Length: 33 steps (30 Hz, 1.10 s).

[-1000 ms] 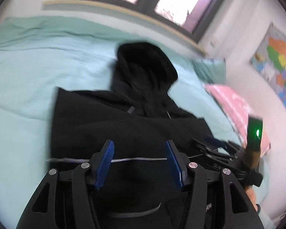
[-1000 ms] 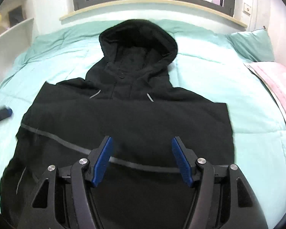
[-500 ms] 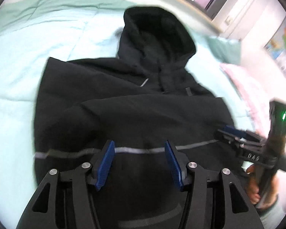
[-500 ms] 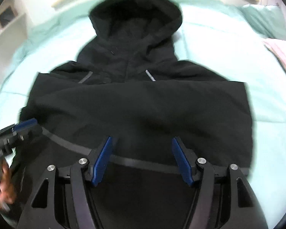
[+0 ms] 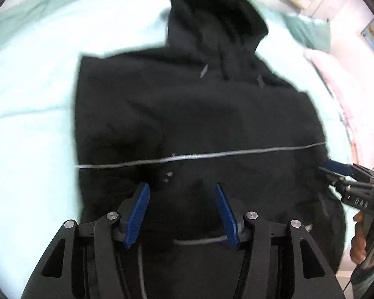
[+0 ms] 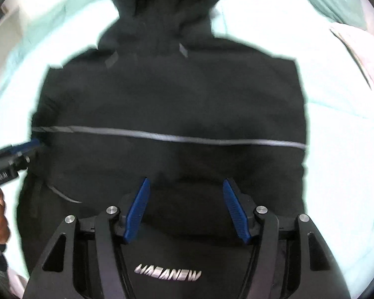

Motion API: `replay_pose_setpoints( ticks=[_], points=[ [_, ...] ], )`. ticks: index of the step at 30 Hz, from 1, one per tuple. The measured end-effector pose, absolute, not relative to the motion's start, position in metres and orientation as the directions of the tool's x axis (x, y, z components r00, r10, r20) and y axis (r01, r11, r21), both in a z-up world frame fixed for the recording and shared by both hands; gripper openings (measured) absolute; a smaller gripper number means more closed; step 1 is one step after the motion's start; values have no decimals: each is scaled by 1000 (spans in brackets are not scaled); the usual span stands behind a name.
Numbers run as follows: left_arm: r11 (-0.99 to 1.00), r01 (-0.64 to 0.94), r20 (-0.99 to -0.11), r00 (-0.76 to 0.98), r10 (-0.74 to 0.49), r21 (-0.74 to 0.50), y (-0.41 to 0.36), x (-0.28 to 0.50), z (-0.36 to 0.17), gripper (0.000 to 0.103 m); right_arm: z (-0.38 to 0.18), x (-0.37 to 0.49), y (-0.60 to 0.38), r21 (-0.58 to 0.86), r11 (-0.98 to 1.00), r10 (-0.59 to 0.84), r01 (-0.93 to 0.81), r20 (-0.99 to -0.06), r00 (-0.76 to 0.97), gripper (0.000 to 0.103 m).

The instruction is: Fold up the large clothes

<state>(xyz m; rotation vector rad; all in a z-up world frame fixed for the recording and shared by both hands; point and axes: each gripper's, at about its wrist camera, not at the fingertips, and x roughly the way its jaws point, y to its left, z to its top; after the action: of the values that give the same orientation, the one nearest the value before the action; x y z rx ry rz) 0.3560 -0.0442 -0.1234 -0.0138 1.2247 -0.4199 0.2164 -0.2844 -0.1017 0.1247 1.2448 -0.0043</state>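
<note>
I see a black hooded jacket [image 6: 172,104] spread flat on a pale mint bedspread [image 5: 32,104], hood at the far end; its cloth looks matte and soft, crossed by a thin grey reflective stripe [image 6: 177,138]. My left gripper [image 5: 182,214] has its ribbed blue pads [image 5: 137,214] spread wide, holding nothing, over the near hem. My right gripper [image 6: 187,209] is equally wide and empty, the jacket's lower part directly beyond its tips. A pink pillow [image 5: 336,94] lies far right.
</note>
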Motion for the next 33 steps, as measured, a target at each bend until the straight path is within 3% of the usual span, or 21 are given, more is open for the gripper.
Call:
replay_pose_setpoints(
  ticks=[4, 8, 14, 25, 33],
  points=[
    [920, 278, -882, 305, -359, -278, -27, 359, -73, 56, -54, 217, -305, 104, 985, 49, 136, -931, 361, 67],
    [924, 291, -859, 375, -347, -247, -29, 385, -31, 56, -22, 247, -326, 171, 969, 79, 181, -901, 426, 67],
    [920, 304, -820, 441, -366, -247, -52, 454, -2, 56, -10, 320, -339, 180, 962, 65, 204, -881, 469, 67],
    [891, 300, -775, 447, -447, -341, -112, 591, -45, 56, -79, 464, -340, 208, 961, 98, 182, -872, 480, 67],
    [916, 224, -829, 392, -398, -334, -144, 674, -117, 56, -149, 536, -365, 181, 931, 37, 318, -911, 410, 67]
  ],
)
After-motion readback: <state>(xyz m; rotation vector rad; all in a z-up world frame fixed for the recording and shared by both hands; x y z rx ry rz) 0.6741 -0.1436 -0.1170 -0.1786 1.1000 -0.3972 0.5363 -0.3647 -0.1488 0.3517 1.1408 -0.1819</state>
